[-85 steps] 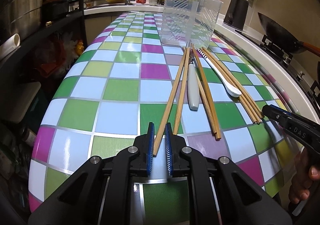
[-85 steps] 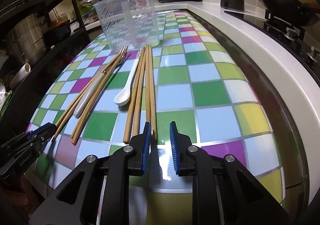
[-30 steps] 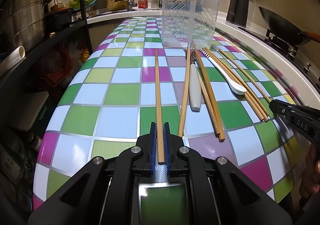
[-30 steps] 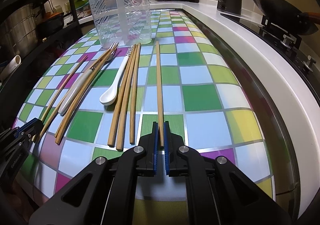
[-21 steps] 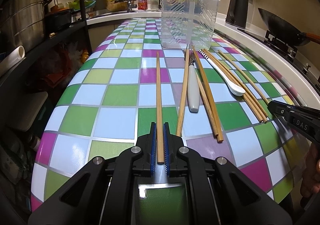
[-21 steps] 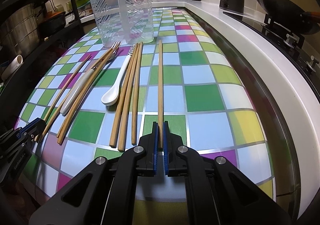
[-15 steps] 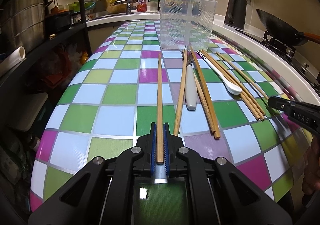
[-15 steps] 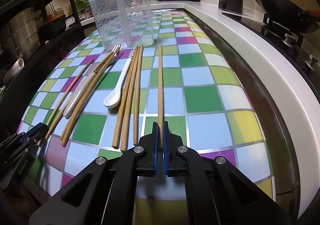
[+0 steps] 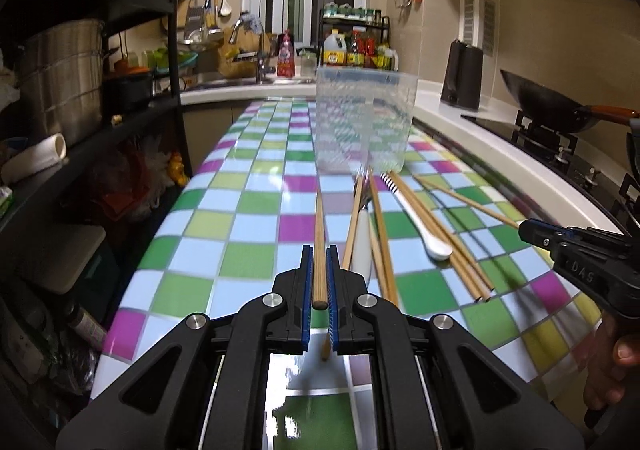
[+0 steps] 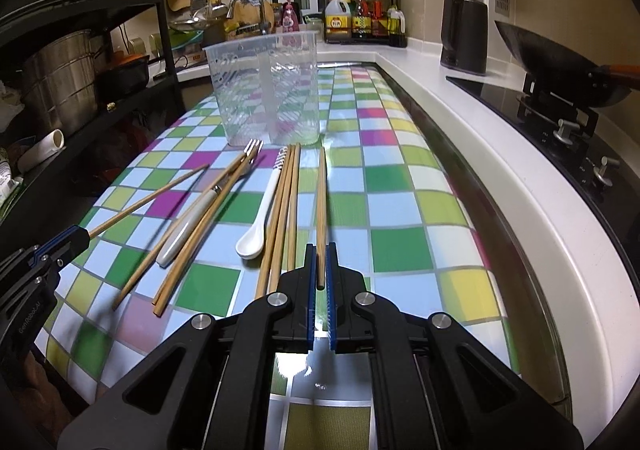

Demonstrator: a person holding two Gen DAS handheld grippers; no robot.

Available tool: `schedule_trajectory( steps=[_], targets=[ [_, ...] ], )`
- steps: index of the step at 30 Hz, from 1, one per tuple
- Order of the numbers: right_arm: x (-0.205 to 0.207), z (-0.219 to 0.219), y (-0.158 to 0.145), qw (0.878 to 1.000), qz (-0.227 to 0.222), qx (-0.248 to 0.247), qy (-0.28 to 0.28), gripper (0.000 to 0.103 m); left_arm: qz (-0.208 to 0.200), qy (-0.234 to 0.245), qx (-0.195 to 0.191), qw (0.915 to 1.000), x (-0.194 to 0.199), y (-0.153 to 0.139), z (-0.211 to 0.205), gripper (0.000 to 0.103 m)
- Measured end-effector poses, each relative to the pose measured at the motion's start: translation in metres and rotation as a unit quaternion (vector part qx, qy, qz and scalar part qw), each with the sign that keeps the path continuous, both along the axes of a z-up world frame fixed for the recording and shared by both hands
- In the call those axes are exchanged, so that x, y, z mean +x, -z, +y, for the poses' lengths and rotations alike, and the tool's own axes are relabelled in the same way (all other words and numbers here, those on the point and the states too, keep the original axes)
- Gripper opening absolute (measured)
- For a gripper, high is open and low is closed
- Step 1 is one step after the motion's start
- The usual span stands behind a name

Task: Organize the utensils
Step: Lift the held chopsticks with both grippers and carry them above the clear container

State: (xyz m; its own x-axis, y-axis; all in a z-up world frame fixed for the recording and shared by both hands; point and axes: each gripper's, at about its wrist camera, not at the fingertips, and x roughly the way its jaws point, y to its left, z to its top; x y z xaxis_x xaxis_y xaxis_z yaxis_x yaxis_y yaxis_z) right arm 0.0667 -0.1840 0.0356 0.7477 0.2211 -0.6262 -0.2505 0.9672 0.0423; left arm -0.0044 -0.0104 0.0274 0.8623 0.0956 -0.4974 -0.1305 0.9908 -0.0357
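Observation:
My left gripper [image 9: 319, 250] is shut on one wooden chopstick [image 9: 319, 214], which is raised off the checkered tabletop [image 9: 240, 258] and points at the clear plastic utensil holder [image 9: 364, 118]. My right gripper [image 10: 320, 250] is shut on a second chopstick [image 10: 321, 190], also lifted and aimed toward the holder [image 10: 268, 90]. Each gripper shows at the edge of the other view, the right gripper [image 9: 530, 229] and the left gripper [image 10: 78, 236]. A white spoon [image 10: 260, 222], a white-handled fork [image 10: 192, 226] and several more chopsticks [image 10: 280, 218] lie on the table between them.
A black shelf with a steel pot [image 9: 60, 82] runs along the left. A white counter with a black kettle [image 10: 464, 34] and a wok [image 10: 560, 62] on the stove lies to the right. A sink and a bottle rack [image 9: 356, 46] are at the back.
Both grippers have risen, each with its chopstick now lifted off the table. The rest of the utensils have not moved.

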Motion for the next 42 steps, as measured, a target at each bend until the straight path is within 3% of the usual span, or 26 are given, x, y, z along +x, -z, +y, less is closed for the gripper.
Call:
schedule_trajectory(
  steps=[9, 20, 29, 42],
  targets=[
    [-0.016, 0.001, -0.024, 0.998, -0.060, -0.004, -0.020, 0.005, -0.050, 0.008, 0.023, 0.9985, -0.010, -0.024, -0.007, 0.007],
    [-0.030, 0.011, -0.062, 0.993, -0.111, -0.013, -0.023, 0.005, -0.080, 0.014, 0.007, 0.9966, -0.002, -0.056, 0.005, 0.007],
    [-0.023, 0.022, -0.102, 0.989, -0.144, -0.006, -0.016, 0.005, -0.075, 0.027, -0.010, 0.9967, 0.022, -0.083, 0.019, 0.007],
    [0.024, 0.028, -0.168, 0.988, -0.154, 0.022, -0.001, 0.004, -0.041, 0.062, -0.032, 0.9967, 0.076, -0.130, 0.039, 0.007]
  ],
)
